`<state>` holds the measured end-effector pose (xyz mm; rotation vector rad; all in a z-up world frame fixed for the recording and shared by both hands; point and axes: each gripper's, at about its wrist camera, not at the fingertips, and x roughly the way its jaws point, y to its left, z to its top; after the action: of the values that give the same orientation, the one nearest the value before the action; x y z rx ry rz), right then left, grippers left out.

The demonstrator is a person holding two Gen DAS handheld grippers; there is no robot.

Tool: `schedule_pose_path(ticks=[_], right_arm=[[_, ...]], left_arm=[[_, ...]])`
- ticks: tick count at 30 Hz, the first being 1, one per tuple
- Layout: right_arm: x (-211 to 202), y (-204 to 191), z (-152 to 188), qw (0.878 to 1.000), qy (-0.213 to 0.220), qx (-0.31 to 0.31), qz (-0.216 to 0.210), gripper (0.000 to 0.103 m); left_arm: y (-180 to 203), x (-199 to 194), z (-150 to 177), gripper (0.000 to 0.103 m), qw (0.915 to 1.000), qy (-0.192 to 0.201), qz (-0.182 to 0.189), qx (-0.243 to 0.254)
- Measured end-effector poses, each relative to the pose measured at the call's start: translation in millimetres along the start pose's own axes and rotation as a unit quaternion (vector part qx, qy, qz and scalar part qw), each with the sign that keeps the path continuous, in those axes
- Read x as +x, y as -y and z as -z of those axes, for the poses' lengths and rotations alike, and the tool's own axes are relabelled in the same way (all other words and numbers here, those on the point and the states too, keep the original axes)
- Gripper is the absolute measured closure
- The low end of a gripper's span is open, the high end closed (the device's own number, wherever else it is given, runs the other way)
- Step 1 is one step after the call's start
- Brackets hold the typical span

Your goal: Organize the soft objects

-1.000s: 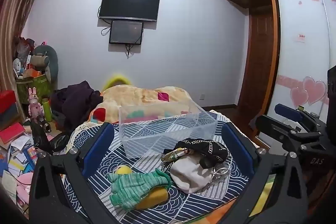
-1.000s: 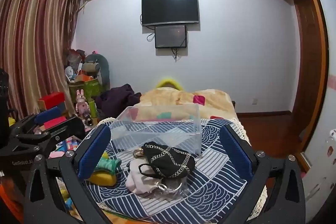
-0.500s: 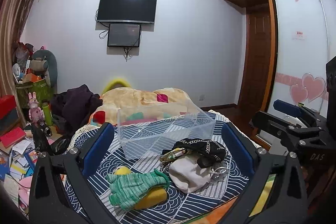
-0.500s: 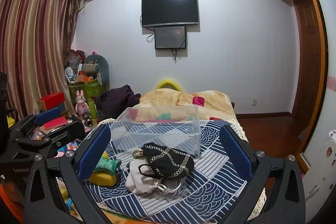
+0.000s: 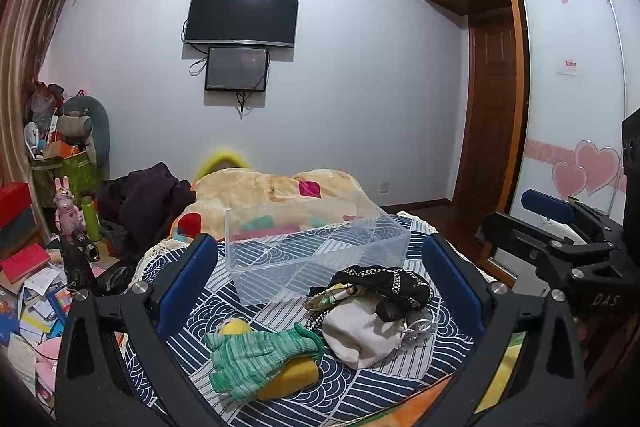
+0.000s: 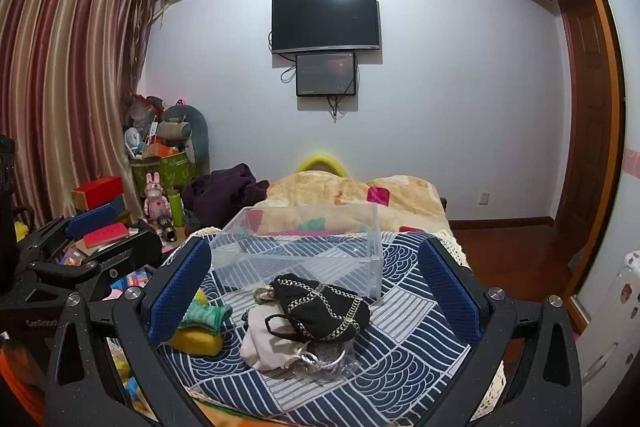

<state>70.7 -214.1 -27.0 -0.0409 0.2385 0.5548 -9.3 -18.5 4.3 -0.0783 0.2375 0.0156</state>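
Two hand-held grippers are hovering over a bed (image 5: 384,399), both with fingers spread wide and gripping nothing. The left gripper (image 5: 318,287) is framing a green glove (image 5: 256,355) draped over a yellow toy (image 5: 288,375), seen whole only in the left view; in the right view the right gripper's (image 6: 314,291) left finger is hiding most of the pair. Just beside them a black chain-trimmed pouch (image 6: 320,307) is lying on a white cloth (image 6: 264,343), with a metal ring at its near edge. Behind the pile a clear bin (image 6: 300,247) is standing on the blue patterned cover (image 6: 404,339). Since a second ago, both views are sitting slightly lower, with the objects unmoved. Farther back a beige quilt (image 5: 272,191) and dark clothes (image 5: 144,195) are crowding the bed, and a TV (image 6: 325,21) is hanging on the far wall.
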Motion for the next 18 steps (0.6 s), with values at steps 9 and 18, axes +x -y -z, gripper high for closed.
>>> schedule_pose_path(ticks=[9,18], right_arm=[[-2.2,-2.0,-2.9,1.000,0.003,-0.003,-0.002,0.000],[-2.9,-3.7,-2.6,1.000,0.006,-0.005,-0.003,0.000]], left_arm=[[-0.1,-2.4,-0.7,0.000,1.0000,0.002,0.001,0.002],[0.7,-2.2,-1.2,0.000,1.0000,0.001,0.002,0.002]])
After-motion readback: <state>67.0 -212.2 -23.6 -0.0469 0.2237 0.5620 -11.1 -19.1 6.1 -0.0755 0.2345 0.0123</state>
